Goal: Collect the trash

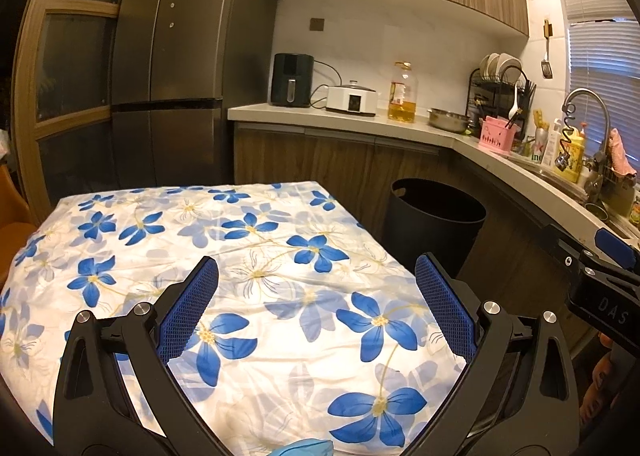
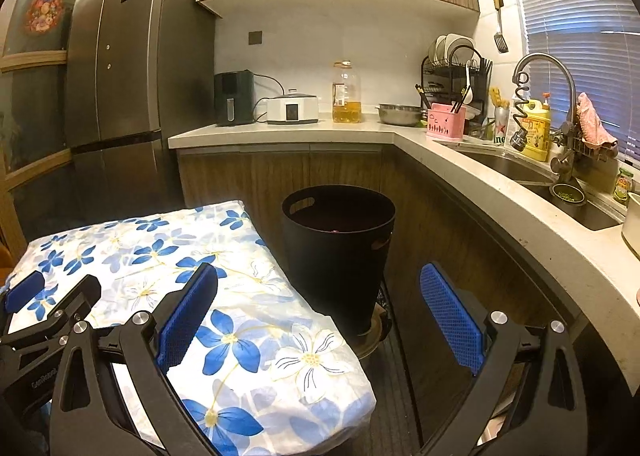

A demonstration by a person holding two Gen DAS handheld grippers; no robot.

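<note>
A crumpled light-blue scrap [image 1: 306,448], cut off by the frame's bottom edge, lies on the floral tablecloth [image 1: 248,272] between the left gripper's [image 1: 316,288] spread, empty jaws. The black trash bin [image 2: 338,252] stands just beyond the table's corner, its contents indistinct; the right gripper [image 2: 320,292] gapes empty over the table's edge.

Pale blue object [image 1: 304,448] cut off at bottom edge, black bin [image 2: 338,252] contents too dark to tell
</note>
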